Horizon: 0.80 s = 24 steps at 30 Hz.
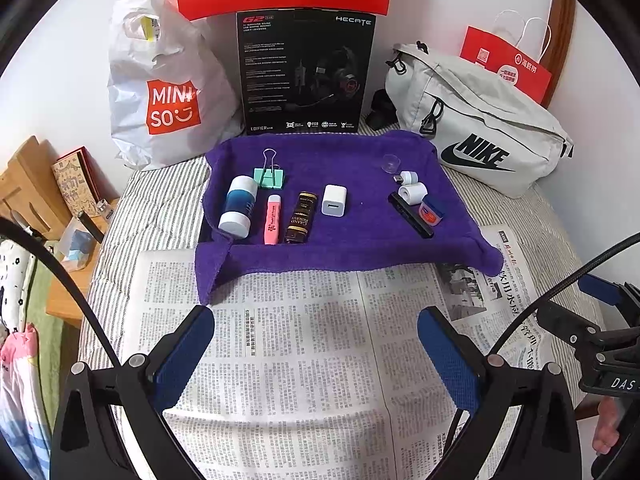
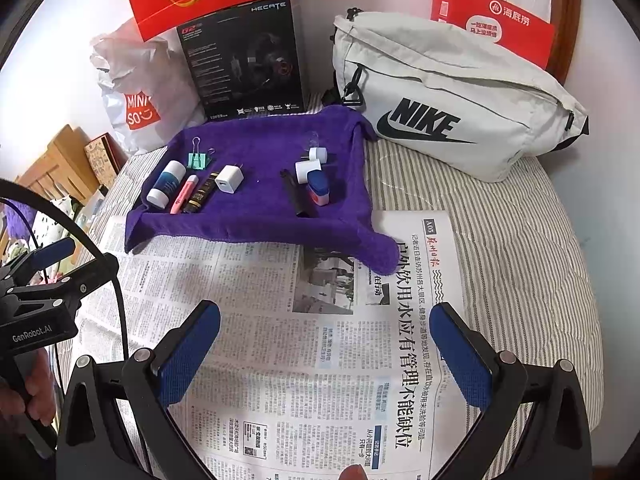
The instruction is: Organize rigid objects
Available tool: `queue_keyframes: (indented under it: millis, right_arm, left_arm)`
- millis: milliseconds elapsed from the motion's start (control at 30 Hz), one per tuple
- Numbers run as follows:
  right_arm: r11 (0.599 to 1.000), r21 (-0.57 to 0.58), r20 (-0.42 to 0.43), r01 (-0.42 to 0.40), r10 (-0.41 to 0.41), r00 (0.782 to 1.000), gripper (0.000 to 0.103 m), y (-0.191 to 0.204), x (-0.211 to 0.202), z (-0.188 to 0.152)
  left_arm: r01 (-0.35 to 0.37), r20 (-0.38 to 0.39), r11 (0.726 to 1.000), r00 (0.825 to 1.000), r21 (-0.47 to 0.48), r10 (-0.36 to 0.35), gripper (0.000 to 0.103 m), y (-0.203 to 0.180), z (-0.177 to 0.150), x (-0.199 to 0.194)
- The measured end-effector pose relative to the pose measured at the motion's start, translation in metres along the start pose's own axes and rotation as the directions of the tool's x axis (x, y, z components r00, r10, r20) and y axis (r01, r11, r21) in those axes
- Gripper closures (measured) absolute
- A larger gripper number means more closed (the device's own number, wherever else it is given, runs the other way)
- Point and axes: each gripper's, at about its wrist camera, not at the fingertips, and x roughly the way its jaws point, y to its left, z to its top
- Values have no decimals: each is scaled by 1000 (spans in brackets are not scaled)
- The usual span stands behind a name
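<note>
Small rigid objects [image 1: 334, 200] lie on purple towel [image 1: 340, 248]; both grippers [image 1: 316, 354] [image 2: 325, 350] gape, empty.

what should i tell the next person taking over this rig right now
Left tongs: open, empty, over the newspaper.
Right tongs: open, empty, over the same newspaper.
On the purple towel, a tidy row at left: white-and-blue bottle, pink tube, dark gold-lettered tube, white charger, mint binder clip behind them.
Still clustered at right: black stick, two small white adapters, blue-and-pink tin, clear cap.
Left to do: probably sort that right cluster.
</note>
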Motion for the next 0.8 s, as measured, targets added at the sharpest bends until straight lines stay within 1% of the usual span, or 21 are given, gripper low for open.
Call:
queue_keyframes:
  millis: [800]
  right_arm:
    - [1000,-1,1,6,-6,1000,0,1,-1,-1]
  left_arm:
    - [3,1,1000,1000,-6,-3,0,4,-1,-2]
